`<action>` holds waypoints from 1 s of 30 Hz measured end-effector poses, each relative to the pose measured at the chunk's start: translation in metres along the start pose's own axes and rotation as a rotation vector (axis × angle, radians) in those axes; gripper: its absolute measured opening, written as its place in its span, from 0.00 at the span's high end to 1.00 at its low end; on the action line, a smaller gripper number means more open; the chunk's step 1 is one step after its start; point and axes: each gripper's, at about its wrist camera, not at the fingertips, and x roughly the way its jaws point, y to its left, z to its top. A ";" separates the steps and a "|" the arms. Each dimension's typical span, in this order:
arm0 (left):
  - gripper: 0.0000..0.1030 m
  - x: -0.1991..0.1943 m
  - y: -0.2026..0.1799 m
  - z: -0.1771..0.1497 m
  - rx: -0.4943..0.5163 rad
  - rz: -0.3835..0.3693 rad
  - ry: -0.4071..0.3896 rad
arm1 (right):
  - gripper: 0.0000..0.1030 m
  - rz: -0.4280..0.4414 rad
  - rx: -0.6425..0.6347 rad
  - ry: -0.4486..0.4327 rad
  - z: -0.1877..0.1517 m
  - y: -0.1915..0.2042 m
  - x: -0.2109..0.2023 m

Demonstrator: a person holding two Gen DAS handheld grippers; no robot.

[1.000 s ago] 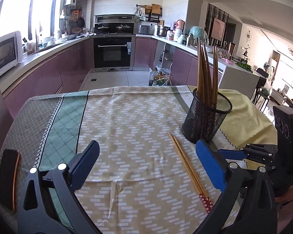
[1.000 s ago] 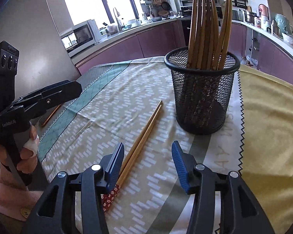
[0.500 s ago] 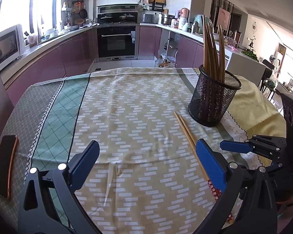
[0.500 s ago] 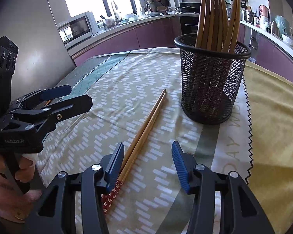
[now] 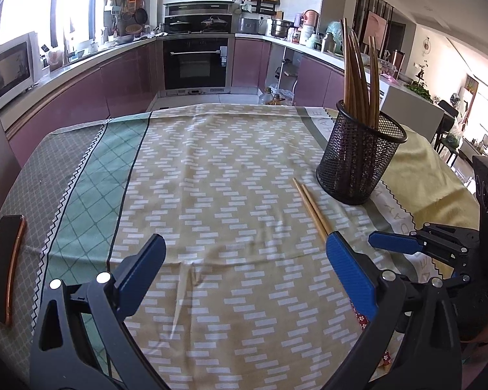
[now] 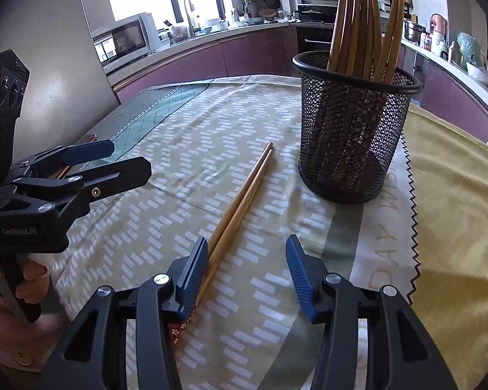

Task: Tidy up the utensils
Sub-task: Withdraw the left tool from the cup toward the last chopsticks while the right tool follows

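Kitchen behind; patterned tablecloth [image 5: 231,169] (phone [image 5: 5,263] at edge); both hand-held grippers [image 5: 244,269] [image 6: 247,276] gaping, empty.

light: bright daylight from blown-out windows [image 5: 29,9]
shadows: soft, beside the mesh holder [image 6: 351,136]
distortion: fisheye bending, dark corners
focus: mostly sharp

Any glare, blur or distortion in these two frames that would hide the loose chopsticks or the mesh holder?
Left wrist: windows blown out, fisheye bends the counters, chopsticks sharp. Right wrist: mesh holder crisp, its standing sticks curve from distortion; sunlit yellow cloth bright but readable.
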 end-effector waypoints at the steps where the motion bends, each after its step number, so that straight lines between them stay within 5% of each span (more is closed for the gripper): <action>1: 0.06 0.000 0.000 -0.001 0.001 0.000 0.001 | 0.53 0.000 -0.002 0.000 0.000 0.001 0.001; 7: 0.06 0.000 -0.001 -0.001 0.004 -0.002 0.001 | 0.55 -0.009 0.002 0.008 0.001 0.000 0.001; 15: 0.06 0.006 -0.011 -0.003 0.042 -0.016 0.021 | 0.72 -0.008 0.019 0.029 -0.002 -0.007 -0.004; 30: 0.32 0.033 -0.054 -0.011 0.172 -0.106 0.141 | 0.76 0.033 0.081 0.035 -0.006 -0.028 -0.010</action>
